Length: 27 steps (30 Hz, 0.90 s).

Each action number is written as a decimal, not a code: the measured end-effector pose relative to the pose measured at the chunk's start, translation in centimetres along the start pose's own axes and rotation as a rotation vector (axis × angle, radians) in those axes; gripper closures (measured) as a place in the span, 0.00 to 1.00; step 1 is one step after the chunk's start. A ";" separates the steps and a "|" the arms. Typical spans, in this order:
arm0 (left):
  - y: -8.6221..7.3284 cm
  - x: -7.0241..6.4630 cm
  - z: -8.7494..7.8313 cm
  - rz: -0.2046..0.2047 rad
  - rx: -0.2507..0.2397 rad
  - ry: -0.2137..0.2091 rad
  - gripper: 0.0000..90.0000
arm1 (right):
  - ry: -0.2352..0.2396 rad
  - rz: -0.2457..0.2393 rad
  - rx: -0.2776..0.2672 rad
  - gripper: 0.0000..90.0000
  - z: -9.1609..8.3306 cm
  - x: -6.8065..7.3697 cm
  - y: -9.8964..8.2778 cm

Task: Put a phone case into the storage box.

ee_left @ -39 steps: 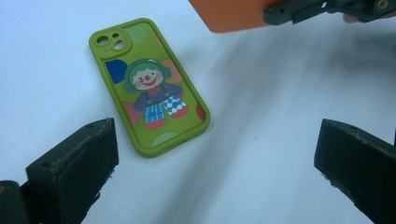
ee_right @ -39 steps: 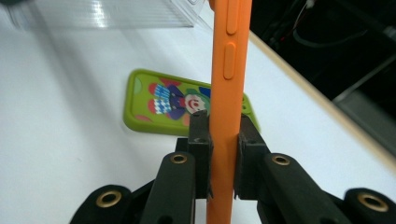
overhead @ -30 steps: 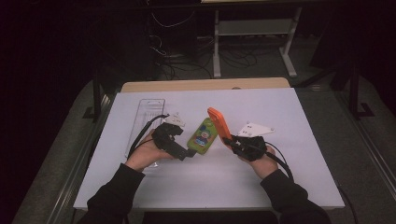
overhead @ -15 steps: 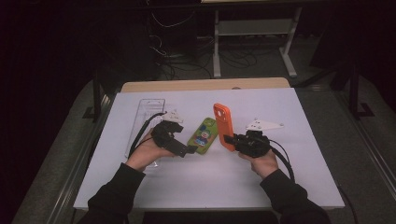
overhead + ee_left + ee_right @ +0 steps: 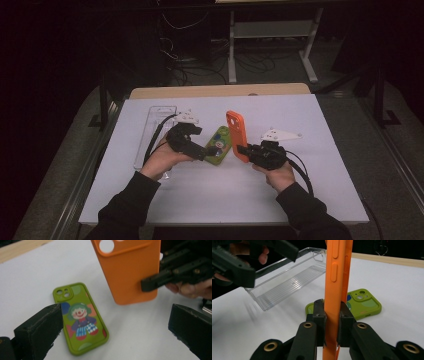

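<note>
- At far left I see a clear plastic tray (image 5: 150, 131) lying lengthwise, running near to far, close to the left edge of the white table (image 5: 330, 180).
- My left gripper (image 5: 206, 151) has its jaws spread wide and grips nothing; it hovers just left of the green clown phone case (image 5: 220, 145).
- That case lies flat, camera holes at the far end, long axis near to far with a slight tilt.
- Just right of it, the orange phone case (image 5: 236, 135) stands on end, lifted, camera cutout at the top.
- My right gripper (image 5: 246, 149) is clamped on its lower edge.
- Bare table opens up to the right and near; beyond the far edge the room is dark, with cables and a stand.
</note>
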<state>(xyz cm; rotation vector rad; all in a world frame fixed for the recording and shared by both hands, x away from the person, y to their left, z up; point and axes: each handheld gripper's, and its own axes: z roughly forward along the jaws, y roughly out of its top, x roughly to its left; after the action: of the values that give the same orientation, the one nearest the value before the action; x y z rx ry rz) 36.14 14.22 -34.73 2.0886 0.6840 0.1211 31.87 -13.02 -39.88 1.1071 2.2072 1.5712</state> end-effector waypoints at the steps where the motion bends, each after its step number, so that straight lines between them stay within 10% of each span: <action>1: 0.1 0.0 0.1 0.001 -0.003 0.000 0.00 | 0.003 -0.006 -0.003 0.87 0.0 0.1 0.0; 27: 1.5 -0.3 2.3 -0.020 -0.103 -0.052 0.00 | 0.053 -0.041 -0.002 0.87 1.4 2.7 0.0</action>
<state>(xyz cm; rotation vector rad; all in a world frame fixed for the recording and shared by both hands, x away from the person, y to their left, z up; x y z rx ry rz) 37.26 11.71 -34.84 1.9786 0.6538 0.0883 30.73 -10.20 -39.81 1.0245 2.2464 1.6031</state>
